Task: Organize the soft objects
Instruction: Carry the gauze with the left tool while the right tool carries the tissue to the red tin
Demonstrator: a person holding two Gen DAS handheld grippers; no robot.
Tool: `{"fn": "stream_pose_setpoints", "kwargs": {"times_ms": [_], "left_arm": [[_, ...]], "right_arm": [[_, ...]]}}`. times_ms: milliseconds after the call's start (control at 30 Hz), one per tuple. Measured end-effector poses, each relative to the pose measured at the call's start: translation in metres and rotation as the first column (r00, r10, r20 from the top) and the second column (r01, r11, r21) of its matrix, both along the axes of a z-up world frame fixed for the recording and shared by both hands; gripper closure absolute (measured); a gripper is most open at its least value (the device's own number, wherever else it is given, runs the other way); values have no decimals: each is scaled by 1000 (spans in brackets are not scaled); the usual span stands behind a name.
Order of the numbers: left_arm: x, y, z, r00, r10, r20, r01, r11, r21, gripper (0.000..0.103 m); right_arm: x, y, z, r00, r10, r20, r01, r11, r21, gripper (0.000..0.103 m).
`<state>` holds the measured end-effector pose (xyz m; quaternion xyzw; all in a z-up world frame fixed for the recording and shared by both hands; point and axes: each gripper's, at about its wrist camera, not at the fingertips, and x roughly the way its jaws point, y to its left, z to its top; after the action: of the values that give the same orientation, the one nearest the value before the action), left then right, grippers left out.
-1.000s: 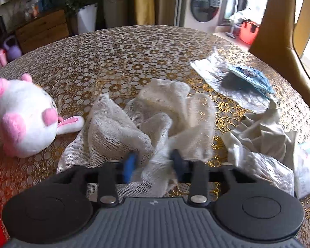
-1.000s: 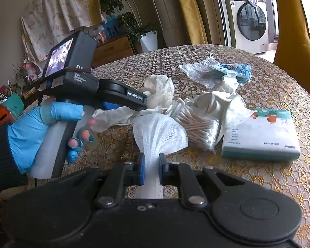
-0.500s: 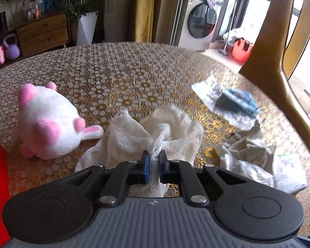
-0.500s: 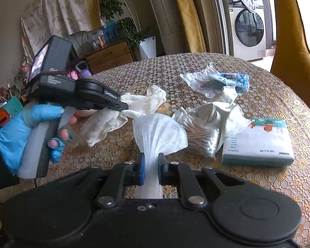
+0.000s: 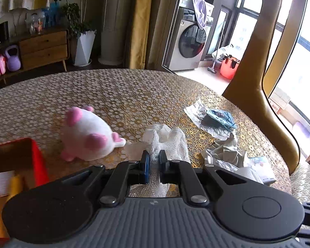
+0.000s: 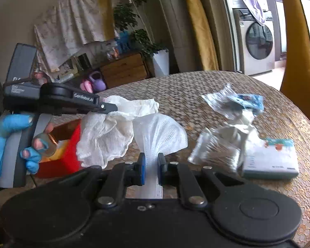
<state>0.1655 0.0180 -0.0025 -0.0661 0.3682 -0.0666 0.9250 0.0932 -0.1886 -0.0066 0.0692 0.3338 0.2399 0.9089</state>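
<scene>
My left gripper (image 5: 154,161) is shut on a cream mesh cloth (image 5: 167,142) and holds it lifted above the table. In the right wrist view the left gripper (image 6: 108,107) shows with the cloth (image 6: 105,136) hanging from it beside a red box (image 6: 68,144). My right gripper (image 6: 151,166) is shut on a white mesh net (image 6: 161,134) that fans out above its fingers. A white and pink plush toy (image 5: 86,136) lies on the table left of the cloth.
The red box (image 5: 37,161) stands at the near left. A bag of cotton swabs (image 6: 215,150), a crumpled beige cloth (image 5: 227,150), a tissue pack (image 6: 272,161) and a blue packet in plastic (image 5: 219,117) lie at the right. A yellow chair (image 5: 256,86) stands behind the table's right edge.
My left gripper shut on the cream mesh cloth, then lifted it up and towards the red box. The right gripper kept its hold on the white net.
</scene>
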Motion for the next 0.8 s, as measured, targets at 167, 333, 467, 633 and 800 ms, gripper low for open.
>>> {"fn": "stream_pose_setpoints", "kwargs": {"times_ms": [167,333,467,633,800], "left_arm": [[-27,25,25,999,7,34,-7,1000,3,94],[-48,54,46,998,37,58,-37,999,2,94],[-62,79,59,995,68,77,-68,998,-4,94],[-76,114,71,986,130,104,-130,991,-11,94],[-82,148,72,974,199,110,-198,980,-28,94]], "right_arm": [[-7,23,18,999,43,25,-44,999,18,93],[-9,51,30,995,95,32,-96,995,24,93],[-8,75,36,990,136,37,-137,990,24,93],[-5,110,43,980,196,43,-197,980,19,93],[3,146,48,969,246,31,-247,968,39,93]]}}
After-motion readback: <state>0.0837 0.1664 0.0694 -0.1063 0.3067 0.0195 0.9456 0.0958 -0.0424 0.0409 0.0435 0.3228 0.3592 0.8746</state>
